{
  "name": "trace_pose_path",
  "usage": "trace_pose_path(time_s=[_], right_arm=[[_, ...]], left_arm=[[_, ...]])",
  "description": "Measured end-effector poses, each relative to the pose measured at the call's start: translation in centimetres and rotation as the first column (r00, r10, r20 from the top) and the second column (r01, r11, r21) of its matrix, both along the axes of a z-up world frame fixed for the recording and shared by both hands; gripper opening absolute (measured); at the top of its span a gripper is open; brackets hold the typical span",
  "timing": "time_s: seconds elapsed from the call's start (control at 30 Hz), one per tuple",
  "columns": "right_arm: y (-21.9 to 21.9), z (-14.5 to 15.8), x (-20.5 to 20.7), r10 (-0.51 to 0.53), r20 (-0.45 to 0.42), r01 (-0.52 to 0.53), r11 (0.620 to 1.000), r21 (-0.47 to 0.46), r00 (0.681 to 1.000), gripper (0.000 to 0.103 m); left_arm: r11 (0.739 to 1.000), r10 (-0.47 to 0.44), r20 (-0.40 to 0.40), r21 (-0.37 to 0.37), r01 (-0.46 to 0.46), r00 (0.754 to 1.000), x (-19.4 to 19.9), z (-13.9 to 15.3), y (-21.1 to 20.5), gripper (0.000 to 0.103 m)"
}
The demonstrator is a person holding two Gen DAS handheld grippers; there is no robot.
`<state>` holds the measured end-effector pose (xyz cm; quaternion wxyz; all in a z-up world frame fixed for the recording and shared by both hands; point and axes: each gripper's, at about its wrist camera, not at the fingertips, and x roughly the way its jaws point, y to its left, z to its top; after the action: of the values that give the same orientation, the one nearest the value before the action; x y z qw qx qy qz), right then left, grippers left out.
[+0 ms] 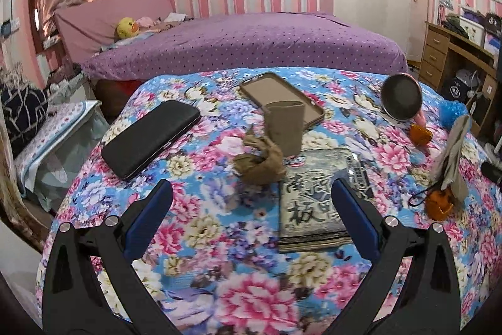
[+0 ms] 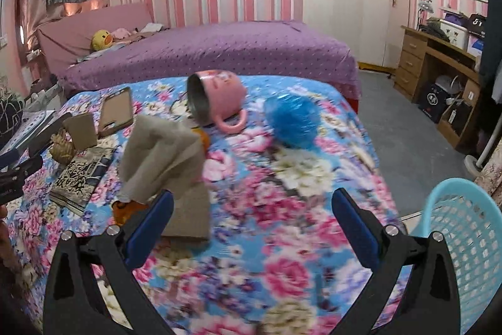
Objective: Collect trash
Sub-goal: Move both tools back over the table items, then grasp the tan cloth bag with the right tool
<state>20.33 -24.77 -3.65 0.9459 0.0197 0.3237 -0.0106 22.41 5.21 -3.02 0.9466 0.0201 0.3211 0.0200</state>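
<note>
Both grippers hover over a floral-covered surface [image 1: 238, 240], fingers spread wide and holding nothing; the left gripper [image 1: 251, 209] points at a crumpled brown paper wad [image 1: 260, 162] lying just beyond its fingers, near the middle of the surface, touching the far left corner of a printed packet [image 1: 313, 200] that reaches in between the fingertips; judging by this, the step in hand is lining up on a piece of trash, and the next move calls for easing forward until the wad sits between the fingers, then closing without catching the packet. The right gripper [image 2: 251, 222] hangs near the surface's right edge, its left finger [image 2: 150, 222] overlapping a folded tan cloth or paper [image 2: 163, 159] in that view, though whether they touch cannot be told; a light blue basket [image 2: 464, 234], the likely bin, stands off the right edge, just beside the right finger. Farther back, a small brown cup [image 1: 284, 127] stands behind the wad; a black phone [image 1: 150, 137] lies toward the left edge and a phone case [image 1: 279, 96] toward the far edge; a tipped pink mug [image 2: 216, 102] and a crumpled blue bag [image 2: 291, 118] rest near the far right corner. A purple bed [image 1: 244, 43] fills the background.
</note>
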Motion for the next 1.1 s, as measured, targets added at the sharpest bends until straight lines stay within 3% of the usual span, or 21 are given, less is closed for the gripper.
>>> trace_pose_path(time_s=[0.37, 0.4, 0.5, 0.6, 0.77, 0.9, 1.0, 1.1], right_arm=[[3.9, -2.2, 1.7, 0.058, -0.118, -0.063, 0.997, -0.042, 0.991, 0.097], [4.0, -2.3, 1.8, 0.060, -0.124, -0.065, 0.997, -0.044, 0.991, 0.094], [4.0, -2.7, 2.3, 0.087, -0.150, -0.091, 0.996, -0.017, 0.985, 0.069], [4.4, -2.9, 2.5, 0.148, -0.158, -0.147, 0.989, 0.022, 0.976, 0.052], [3.8, -2.3, 2.2, 0.154, -0.136, -0.154, 0.988, 0.008, 0.979, 0.049], [2.3, -1.7, 1.8, 0.119, -0.138, -0.128, 0.990, -0.056, 0.983, 0.049], [1.1, -0.8, 1.5, 0.071, -0.119, -0.088, 0.986, -0.144, 0.990, 0.049], [-0.2, -0.7, 1.6, 0.083, -0.137, -0.099, 0.988, -0.115, 0.987, 0.049]], left_arm=[[0.997, 0.058, -0.038, -0.044, -0.059, 0.998, 0.9, -0.7, 3.1, 0.098], [0.997, 0.063, -0.043, -0.050, -0.065, 0.997, 0.9, -0.8, 3.3, 0.098], [0.995, 0.068, -0.057, -0.072, -0.072, 0.996, 1.1, -1.0, 3.9, 0.098], [0.994, 0.069, -0.062, -0.076, -0.073, 0.996, 1.2, -1.2, 3.9, 0.098], [0.996, 0.062, -0.066, -0.061, -0.066, 0.996, 1.4, -1.3, 3.4, 0.098], [0.996, 0.064, -0.080, -0.053, -0.069, 0.995, 1.6, -1.6, 2.9, 0.098], [0.994, 0.057, -0.090, -0.087, -0.065, 0.994, 1.9, -1.7, 2.7, 0.098], [0.994, 0.055, -0.089, -0.090, -0.063, 0.995, 1.9, -1.7, 2.5, 0.098]])
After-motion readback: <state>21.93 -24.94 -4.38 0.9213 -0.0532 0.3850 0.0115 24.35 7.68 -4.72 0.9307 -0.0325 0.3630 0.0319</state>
